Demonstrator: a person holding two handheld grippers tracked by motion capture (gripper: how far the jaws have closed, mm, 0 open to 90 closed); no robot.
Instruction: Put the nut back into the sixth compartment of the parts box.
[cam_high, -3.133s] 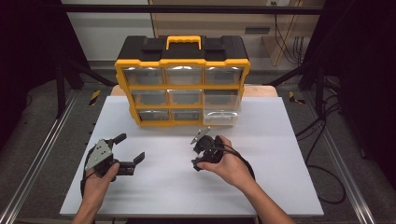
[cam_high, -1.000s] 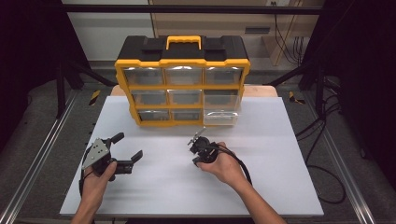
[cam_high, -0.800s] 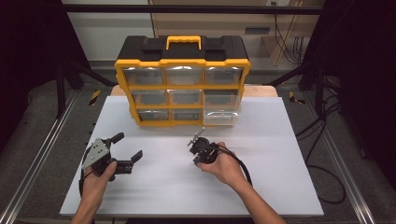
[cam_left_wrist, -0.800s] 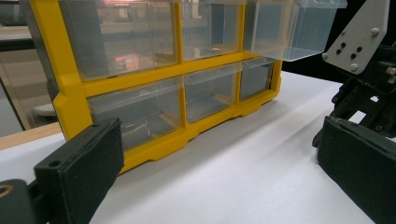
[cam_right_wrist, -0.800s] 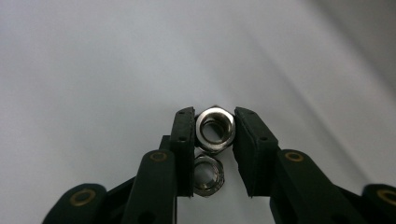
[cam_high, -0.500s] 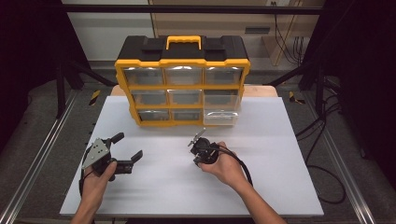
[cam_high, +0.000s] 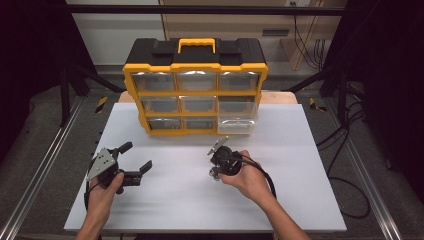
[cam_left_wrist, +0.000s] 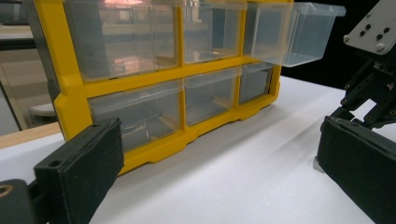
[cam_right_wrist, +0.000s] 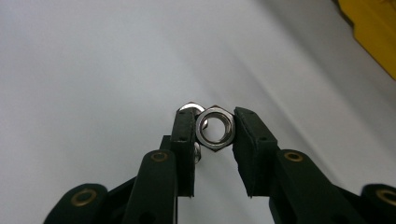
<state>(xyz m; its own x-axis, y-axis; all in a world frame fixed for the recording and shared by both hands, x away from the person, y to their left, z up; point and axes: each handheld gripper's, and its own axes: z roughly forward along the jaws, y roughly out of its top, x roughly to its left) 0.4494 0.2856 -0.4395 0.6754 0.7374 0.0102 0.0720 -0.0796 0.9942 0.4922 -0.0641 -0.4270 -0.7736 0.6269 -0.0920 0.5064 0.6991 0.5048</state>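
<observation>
We see the right gripper (cam_right_wrist: 214, 128) closed on a steel nut (cam_right_wrist: 214, 129): its jaws stand only a narrow way apart, with the pads pressing the nut's flat sides and the hole facing the camera. They have just been closing onto it. A second nut (cam_right_wrist: 189, 108) peeks out behind the left-hand pad, touching it; we cannot tell whether it is gripped too or lies on the table. In the high view the right gripper (cam_high: 220, 162) sits near the middle of the white table (cam_high: 300, 165), tipped toward the surface, a little on the near side of the yellow and black drawer cabinet (cam_high: 195, 92).

The left gripper (cam_high: 131, 161) rests low near the table's left edge, its jaws spread wide with nothing between them. In its own view the two black pads (cam_left_wrist: 81, 168) stand far apart, framing bare tabletop and the cabinet's front.

The cabinet stands at the far edge of the table, its base close to the table's far border. Its lower right drawer (cam_high: 235, 126) is pulled out toward us and overhangs the table, just beyond the right gripper; from the left gripper view that clear drawer (cam_left_wrist: 294, 32) juts past the cabinet's front.

Open room lies to the near side: a wide bare stretch between the two grippers, and more bare surface to the right of the right hand (cam_high: 247, 175) out to the table's right edge. A cable (cam_high: 265, 175) loops from the right gripper back along the forearm.
</observation>
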